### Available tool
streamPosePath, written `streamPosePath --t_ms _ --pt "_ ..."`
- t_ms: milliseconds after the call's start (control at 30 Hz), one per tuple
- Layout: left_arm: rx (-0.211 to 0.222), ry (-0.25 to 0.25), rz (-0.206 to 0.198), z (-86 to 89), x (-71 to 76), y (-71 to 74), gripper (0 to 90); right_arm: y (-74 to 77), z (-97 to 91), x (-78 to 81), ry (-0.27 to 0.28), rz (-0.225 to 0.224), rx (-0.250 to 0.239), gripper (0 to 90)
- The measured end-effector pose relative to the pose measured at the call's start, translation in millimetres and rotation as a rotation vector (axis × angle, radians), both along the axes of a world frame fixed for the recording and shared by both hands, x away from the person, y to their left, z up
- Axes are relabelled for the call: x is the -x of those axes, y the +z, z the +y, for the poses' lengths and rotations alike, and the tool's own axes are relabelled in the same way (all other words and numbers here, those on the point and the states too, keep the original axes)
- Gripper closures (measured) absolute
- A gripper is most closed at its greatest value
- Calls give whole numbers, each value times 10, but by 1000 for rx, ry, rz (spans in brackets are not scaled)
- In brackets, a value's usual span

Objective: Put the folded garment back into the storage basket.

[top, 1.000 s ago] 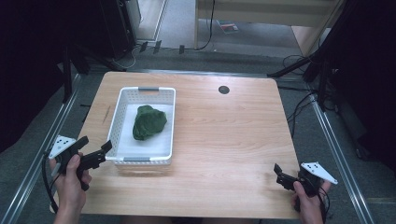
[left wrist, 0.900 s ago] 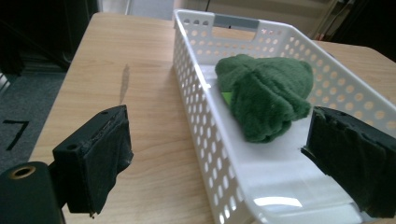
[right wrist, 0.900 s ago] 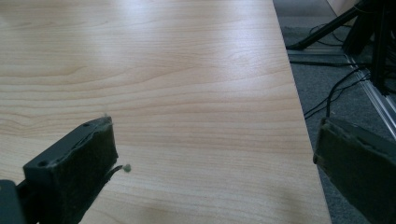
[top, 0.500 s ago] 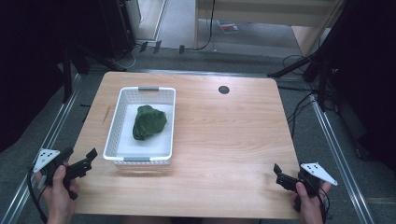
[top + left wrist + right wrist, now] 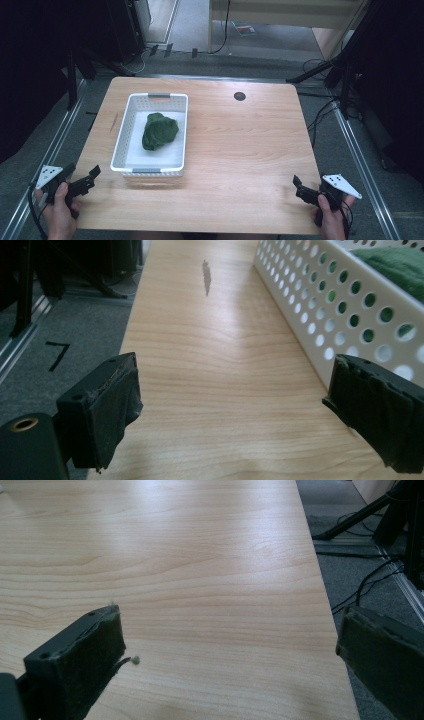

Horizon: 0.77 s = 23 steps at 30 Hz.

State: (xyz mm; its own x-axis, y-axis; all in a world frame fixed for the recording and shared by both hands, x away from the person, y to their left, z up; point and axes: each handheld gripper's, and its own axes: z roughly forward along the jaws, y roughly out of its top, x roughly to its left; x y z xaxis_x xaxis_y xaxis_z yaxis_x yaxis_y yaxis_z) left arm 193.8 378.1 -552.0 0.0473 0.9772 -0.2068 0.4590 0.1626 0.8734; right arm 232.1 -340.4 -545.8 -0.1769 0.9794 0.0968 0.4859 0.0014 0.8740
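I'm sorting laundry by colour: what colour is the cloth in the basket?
Dark green; the cloth shows best in the high view.

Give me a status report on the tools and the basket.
Left tool open, empty, beside basket. Right tool open, empty, at table's right edge. Green cloth in basket. Nothing in the way.

The left gripper (image 5: pixel 92 176) has drawn back from the basket's (image 5: pixel 131 132) near rim toward the table's near-left corner.

Green cloth (image 5: pixel 395 262) cut off, basket (image 5: pixel 320 300) too.
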Motion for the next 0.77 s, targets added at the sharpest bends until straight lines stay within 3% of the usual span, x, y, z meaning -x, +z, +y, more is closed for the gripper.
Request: streamPosePath --t_ms 267,500,567,700,767 --pt "3 2 4 10 1 -8 77 1 -6 2 5 -7 -3 0" --pt "-76 -35 20 -79 -12 -1 77 1 -11 3 -6 -3 -7 0" --pt "-81 -36 21 -86 -14 -2 77 0 -14 1 -8 -2 -10 0" --pt "-54 -34 18 -60 -11 -3 77 -2 -18 -4 -12 -3 -12 0" --pt "-16 -29 16 -21 -11 -9 77 -2 -23 -7 -16 -1 -13 0"
